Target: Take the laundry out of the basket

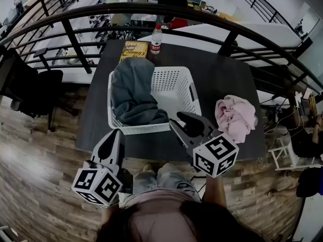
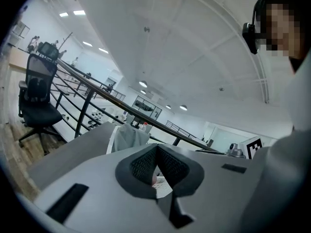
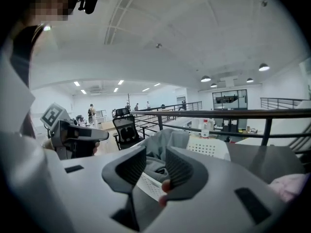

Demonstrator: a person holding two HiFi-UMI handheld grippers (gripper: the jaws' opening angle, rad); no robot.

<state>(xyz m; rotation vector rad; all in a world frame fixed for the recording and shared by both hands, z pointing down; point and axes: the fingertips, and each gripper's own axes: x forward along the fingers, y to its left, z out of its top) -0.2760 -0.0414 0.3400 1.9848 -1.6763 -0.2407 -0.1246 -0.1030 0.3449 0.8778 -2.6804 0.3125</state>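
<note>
A white plastic basket [image 1: 187, 89], rectangular with perforated walls, stands on a dark matte table [image 1: 222, 79]. A soft grey garment [image 1: 132, 92] lies bunched in its left half and is draped over the far-left rim. The right half shows bare lattice. A crumpled pink garment [image 1: 235, 116] lies on the table to the right of the basket, apart from it.

The left gripper [image 1: 117, 134] points at the basket's near wall, its ribbed pads meeting at the tips with nothing between them. The right gripper [image 1: 179, 120] is near the basket's front right corner. Its ribbed pads stand apart and empty.

A clear bottle [image 1: 156, 39] with a red label and a yellow book [image 1: 133, 50] sit at the table's far edge, before a curved black railing [image 1: 151, 7].
</note>
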